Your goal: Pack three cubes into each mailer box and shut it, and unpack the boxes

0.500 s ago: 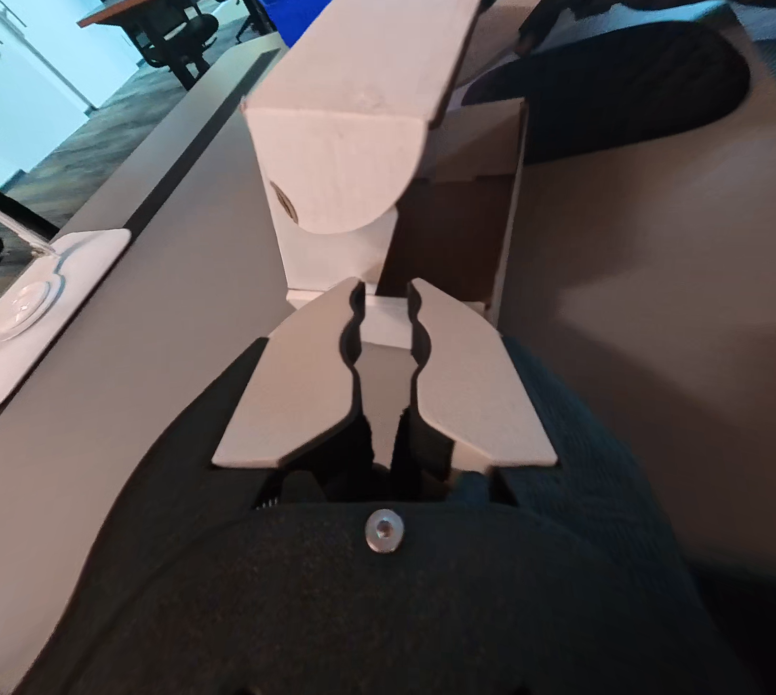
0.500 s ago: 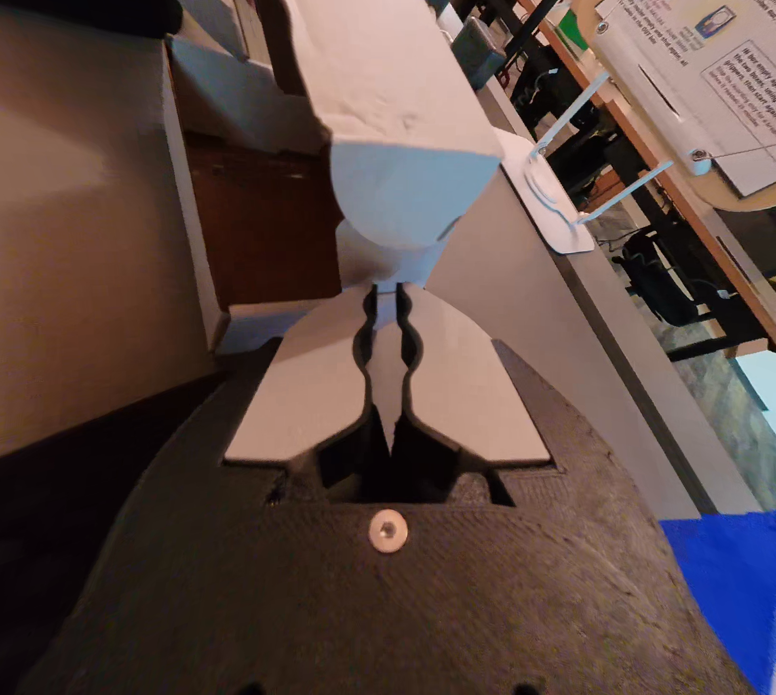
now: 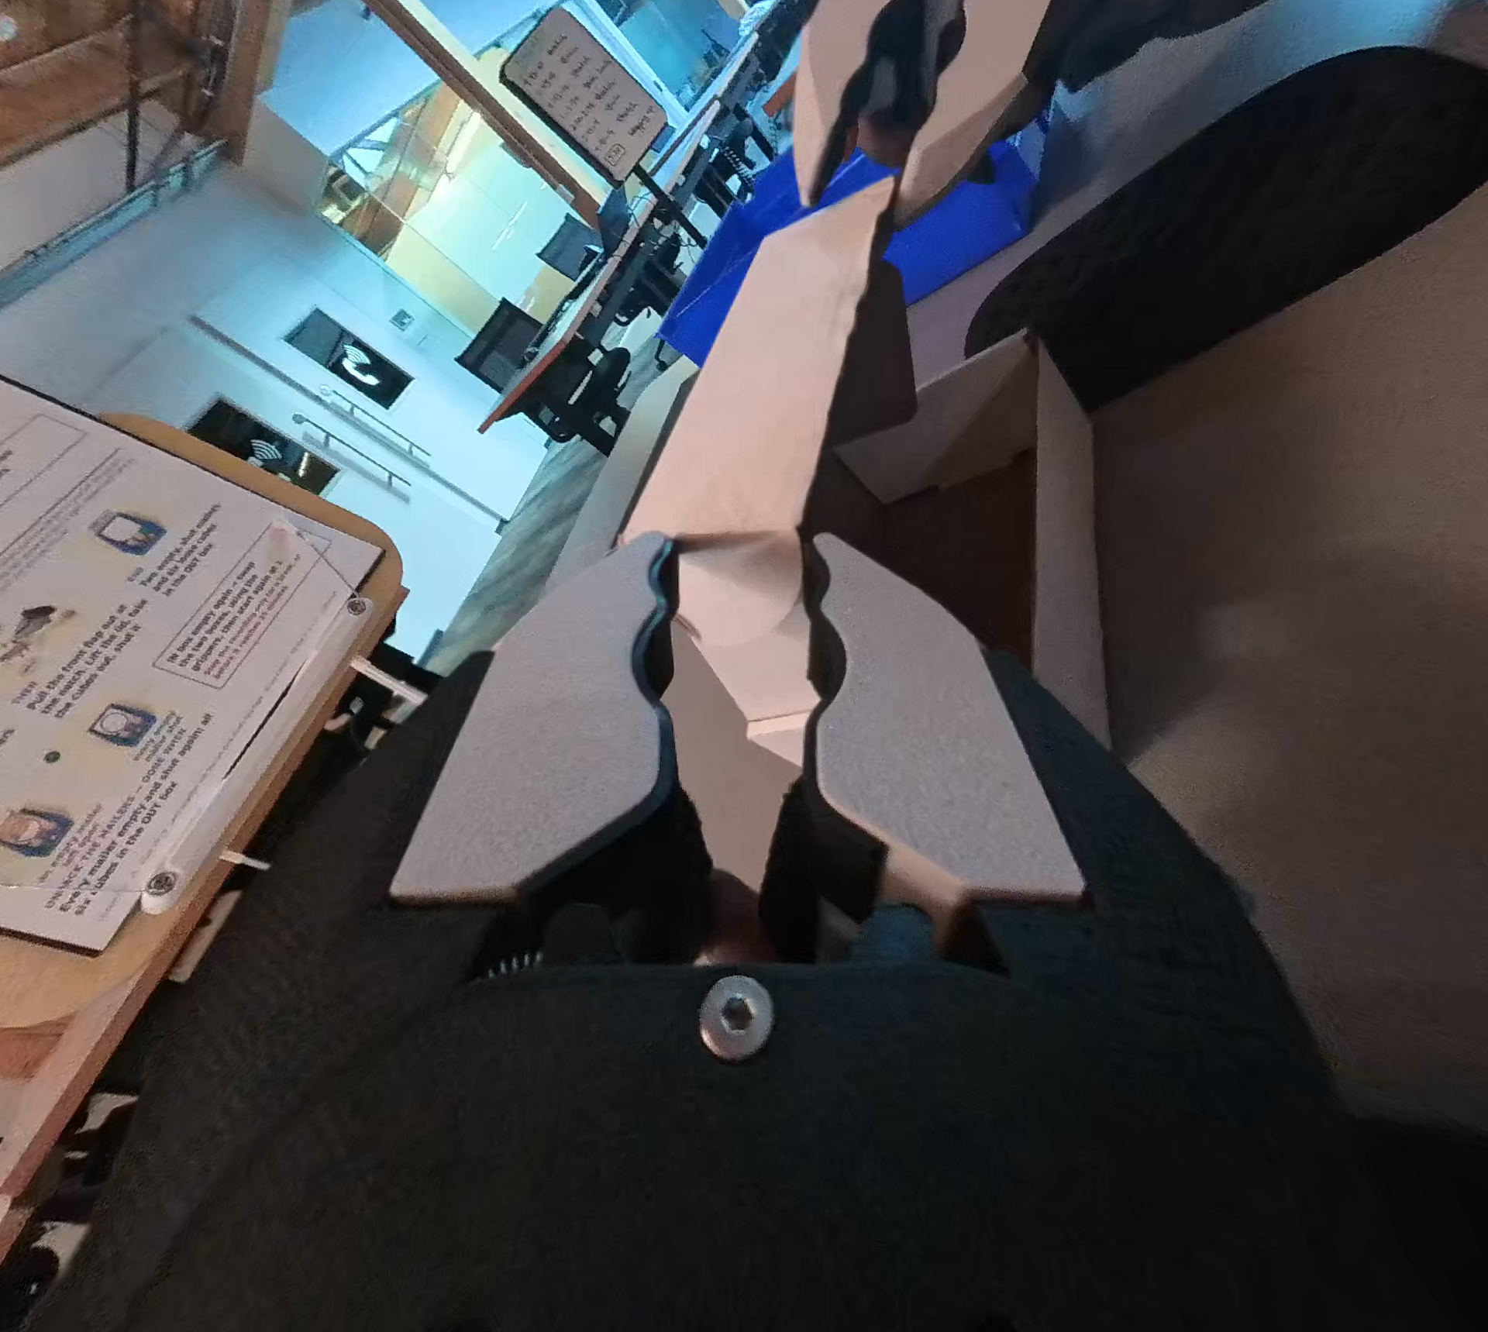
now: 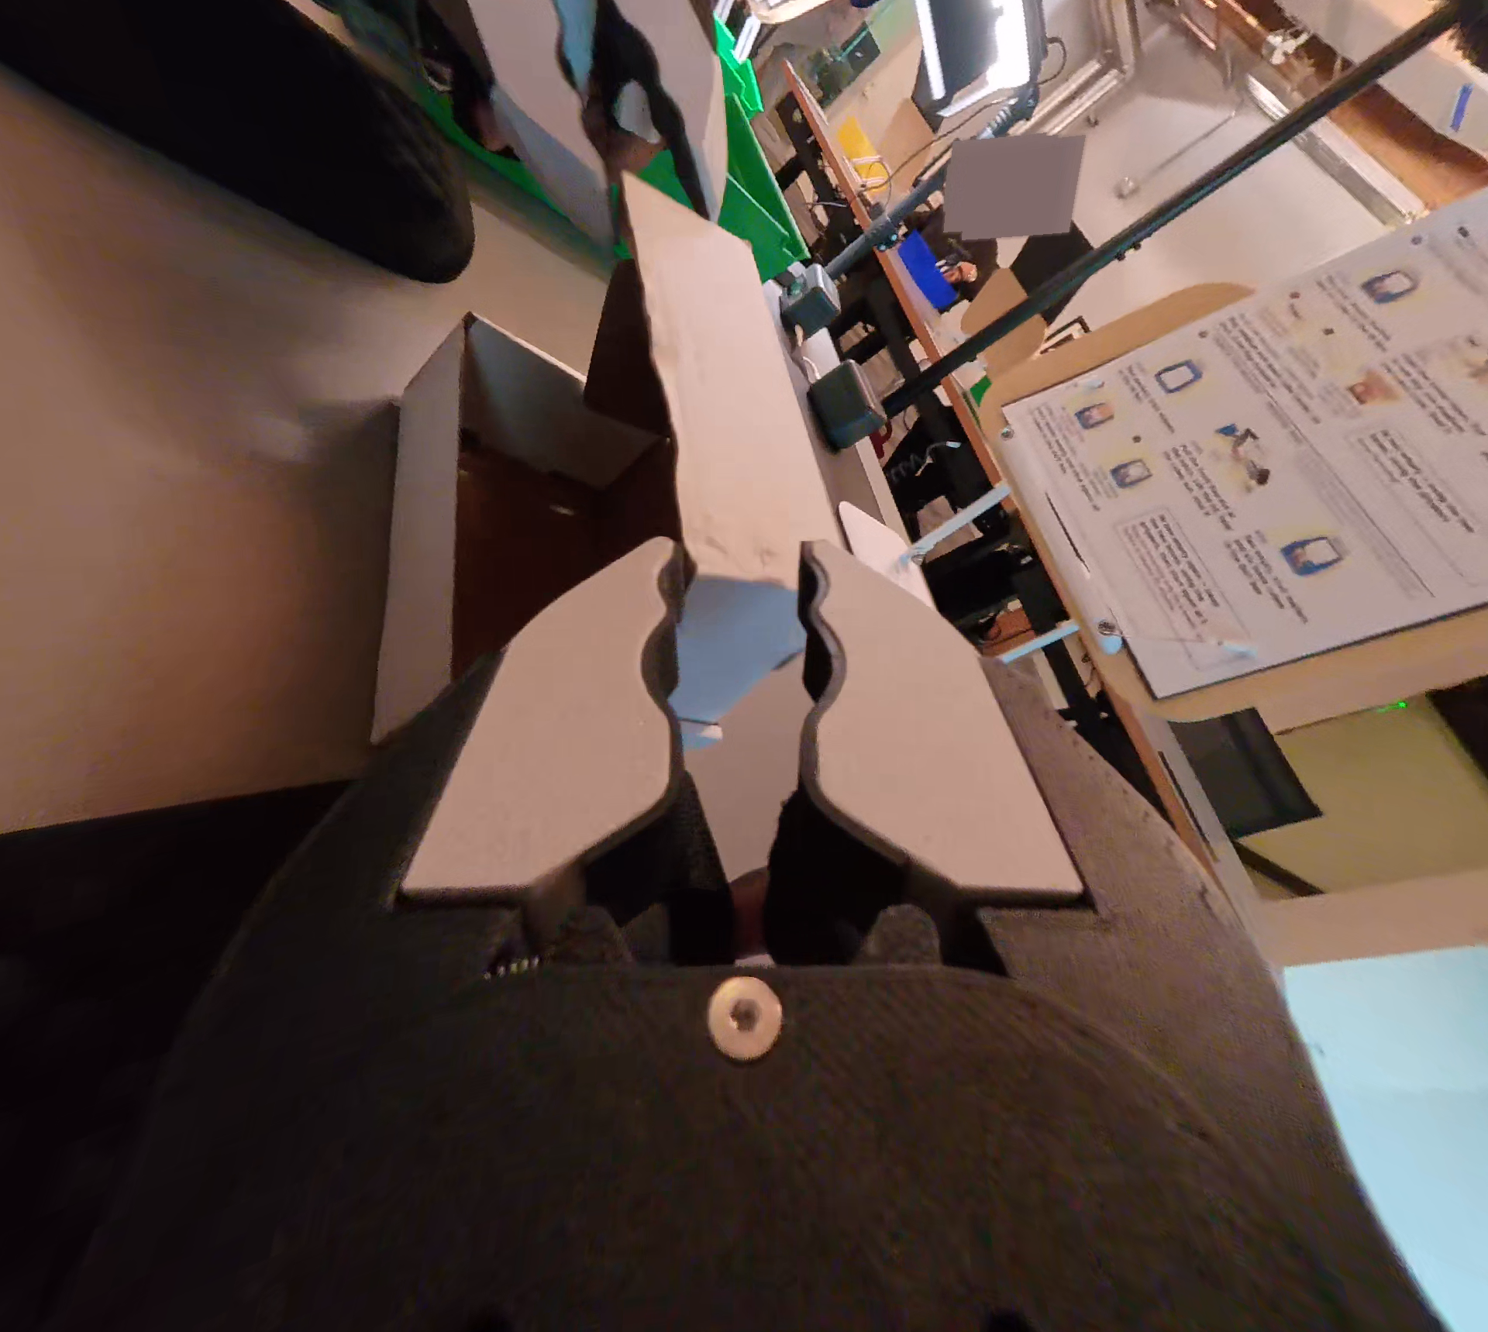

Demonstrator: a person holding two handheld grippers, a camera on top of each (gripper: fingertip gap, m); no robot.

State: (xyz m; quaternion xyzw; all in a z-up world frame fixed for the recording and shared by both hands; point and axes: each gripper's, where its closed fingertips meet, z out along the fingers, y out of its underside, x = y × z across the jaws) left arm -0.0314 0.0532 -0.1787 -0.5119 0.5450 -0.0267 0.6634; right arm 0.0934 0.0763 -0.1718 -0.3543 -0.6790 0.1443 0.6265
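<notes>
A white mailer box (image 3: pixel 1063 569) stands open on the table, and the part of its brown inside that shows holds no cubes. Its lid front flap (image 3: pixel 773 392) is raised nearly upright. My left gripper (image 3: pixel 737 569) holds one end of this flap, and the flap's rounded ear fills the gap between the jaws. My right gripper (image 4: pixel 741 577) holds the other end of the flap (image 4: pixel 717 424) the same way. Each gripper shows far off in the other's view, its tips around the flap's far end (image 3: pixel 857 198), (image 4: pixel 620 190). The box (image 4: pixel 419 528) is at the left there.
A blue bin (image 3: pixel 725 279) stands behind the box in the left wrist view and a green bin (image 4: pixel 749 198) in the right wrist view. An instruction sheet on a wooden stand (image 3: pixel 161 649), (image 4: pixel 1248 472) is beside the table. A dark rounded mass (image 3: pixel 1248 206) lies past the box. Spacing between my two grippers at the tips: around 15 cm.
Both grippers have swung upward with the lid flap, which now stands much higher and nearer upright. Both pairs of jaws stand wider apart than before.
</notes>
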